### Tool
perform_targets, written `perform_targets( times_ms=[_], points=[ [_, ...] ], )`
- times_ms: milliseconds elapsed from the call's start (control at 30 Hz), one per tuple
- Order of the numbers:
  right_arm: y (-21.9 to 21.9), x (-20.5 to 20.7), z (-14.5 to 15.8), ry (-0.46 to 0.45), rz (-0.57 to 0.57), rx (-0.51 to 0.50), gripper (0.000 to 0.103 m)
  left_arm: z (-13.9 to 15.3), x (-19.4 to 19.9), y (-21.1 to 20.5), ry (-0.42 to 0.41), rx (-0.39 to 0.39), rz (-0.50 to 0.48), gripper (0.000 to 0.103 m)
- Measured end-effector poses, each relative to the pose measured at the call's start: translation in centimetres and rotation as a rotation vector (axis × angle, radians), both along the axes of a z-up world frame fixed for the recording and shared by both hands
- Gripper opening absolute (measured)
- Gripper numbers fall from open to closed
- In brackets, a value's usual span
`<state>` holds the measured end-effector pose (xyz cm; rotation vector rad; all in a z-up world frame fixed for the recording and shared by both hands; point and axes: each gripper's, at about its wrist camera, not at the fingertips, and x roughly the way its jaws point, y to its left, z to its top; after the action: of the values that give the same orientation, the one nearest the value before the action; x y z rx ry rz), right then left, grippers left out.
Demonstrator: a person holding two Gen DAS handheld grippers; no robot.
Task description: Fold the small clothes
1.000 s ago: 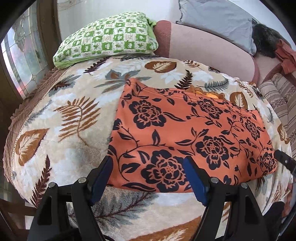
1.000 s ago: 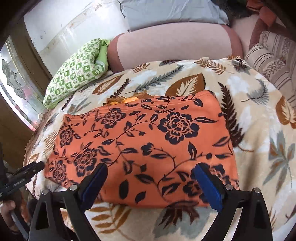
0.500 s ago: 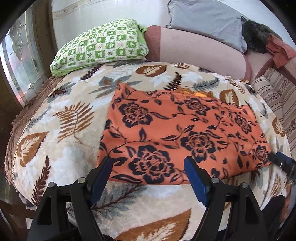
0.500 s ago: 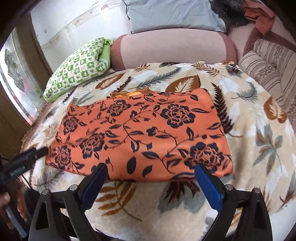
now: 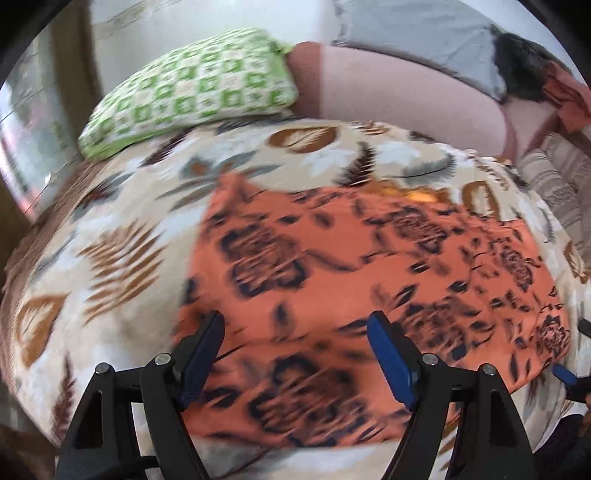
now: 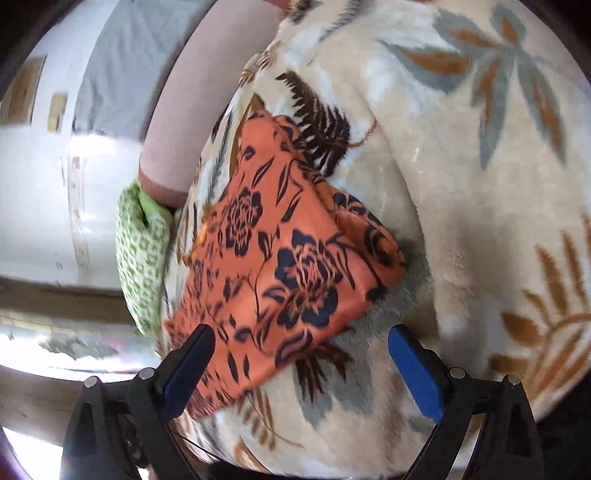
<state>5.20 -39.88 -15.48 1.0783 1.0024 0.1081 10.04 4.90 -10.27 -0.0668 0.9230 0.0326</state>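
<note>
An orange garment with dark flowers (image 5: 354, 280) lies folded flat on a leaf-patterned blanket (image 5: 122, 236). My left gripper (image 5: 295, 354) is open and empty, its blue pads over the garment's near left part. The view is motion-blurred. In the right wrist view the garment (image 6: 291, 254) appears rotated, seen from its right end. My right gripper (image 6: 301, 369) is open and empty, its jaws straddling the garment's near right corner. A tip of the right gripper shows at the left wrist view's right edge (image 5: 565, 373).
A green checked pillow (image 5: 192, 88) lies at the far left of the blanket. A pink bolster (image 5: 399, 85) and a grey pillow (image 5: 417, 29) lie behind. A striped cushion (image 5: 557, 177) is at the right. A window (image 5: 33, 122) is at the left.
The left gripper has moved forward over the garment's near edge. The right gripper has swung and rolled to the garment's right end, so its view is now turned sideways. Both stay open.
</note>
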Motion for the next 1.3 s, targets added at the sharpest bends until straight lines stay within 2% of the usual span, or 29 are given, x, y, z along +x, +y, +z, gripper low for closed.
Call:
perform_targets(
  times_ms=[67, 133, 167, 200, 267, 367, 433, 467, 533, 633, 667, 700, 733, 800, 900, 1000, 1033, 1067, 1100, 1133, 1167, 1233, 1300],
  points=[
    [-0.3, 0.9, -0.5, 0.006, -0.047, 0.012, 0.096, -0.9, 1.0, -1.0, 0.009, -0.007, -0.016, 0.08],
    [-0.5, 1.8, -0.8, 0.045, -0.08, -0.009, 0.081, -3.5, 2.2, -1.9, 0.091, 0.043, -0.017, 0.08],
    [-0.6, 2.1, -0.6, 0.048, -0.082, -0.024, 0.044, -4.3, 2.2, -2.2, 0.094, 0.068, -0.02, 0.08],
    [-0.6, 2.4, -0.6, 0.045, -0.064, -0.021, 0.009, -4.2, 1.8, -2.5, 0.054, 0.088, -0.023, 0.081],
    [-0.3, 2.4, 0.8, 0.012, -0.055, -0.076, 0.009, -3.9, 1.5, -2.8, 0.043, 0.115, -0.044, 0.081],
    [1.0, 1.3, 3.0, -0.045, -0.035, -0.208, 0.009, -3.6, 1.6, -2.1, 0.058, 0.091, -0.04, 0.081],
    [1.8, 1.2, 0.6, 0.042, -0.004, -0.272, 0.015, -3.6, 2.0, -1.9, 0.069, 0.089, -0.029, 0.081],
    [1.6, 1.1, -1.1, 0.061, 0.013, -0.221, 0.017, -3.5, 2.1, -1.8, 0.076, 0.091, -0.03, 0.081],
    [0.3, 0.5, -0.1, 0.009, 0.019, -0.182, 0.021, -3.0, 1.9, -1.8, 0.077, 0.103, -0.036, 0.081],
    [-1.4, 0.2, 3.1, -0.046, 0.033, -0.276, 0.049, -2.2, 2.0, -1.8, 0.041, 0.099, -0.034, 0.081],
    [-1.9, 0.5, 4.1, -0.069, 0.033, -0.287, 0.072, -1.9, 1.9, -1.9, 0.026, 0.097, -0.028, 0.081],
    [-2.7, 1.2, 5.1, -0.098, 0.027, -0.296, 0.081, -1.8, 2.0, -1.9, 0.021, 0.093, -0.026, 0.081],
    [-3.3, 2.3, 5.8, -0.122, 0.036, -0.288, 0.081, -2.0, 2.2, -2.0, 0.024, 0.082, -0.029, 0.081],
    [-3.9, 5.6, 6.4, -0.162, 0.101, -0.21, 0.081, -2.8, 2.6, -2.2, 0.053, 0.069, -0.026, 0.081],
    [-3.4, 12.1, 5.5, -0.14, 0.219, -0.182, 0.081, -4.0, 2.9, -2.3, 0.077, 0.068, -0.012, 0.082],
    [-1.6, 17.9, 3.5, -0.076, 0.321, -0.305, 0.081, -4.1, 2.7, -2.6, 0.067, 0.083, 0.0, 0.084],
    [-1.2, 19.2, 2.4, -0.05, 0.348, -0.309, 0.079, -4.1, 2.7, -2.6, 0.069, 0.087, 0.003, 0.084],
    [-0.9, 20.0, 1.3, -0.018, 0.352, -0.302, 0.066, -4.1, 2.7, -2.7, 0.074, 0.089, 0.009, 0.084],
    [-0.4, 20.7, 0.7, 0.005, 0.362, -0.318, 0.035, -4.1, 2.7, -2.7, 0.078, 0.09, 0.012, 0.084],
    [0.4, 20.9, 0.9, -0.01, 0.393, -0.347, 0.026, -4.1, 2.7, -2.7, 0.079, 0.093, 0.013, 0.085],
    [0.6, 20.3, 1.4, -0.027, 0.396, -0.365, 0.023, -4.1, 2.8, -2.8, 0.079, 0.097, 0.012, 0.085],
    [1.0, 19.4, 3.9, -0.102, 0.359, -0.47, 0.017, -4.2, 2.8, -2.8, 0.076, 0.104, 0.011, 0.087],
    [0.3, 18.7, 4.0, -0.1, 0.319, -0.564, 0.015, -4.3, 2.8, -2.8, 0.072, 0.104, 0.017, 0.088]
  ],
)
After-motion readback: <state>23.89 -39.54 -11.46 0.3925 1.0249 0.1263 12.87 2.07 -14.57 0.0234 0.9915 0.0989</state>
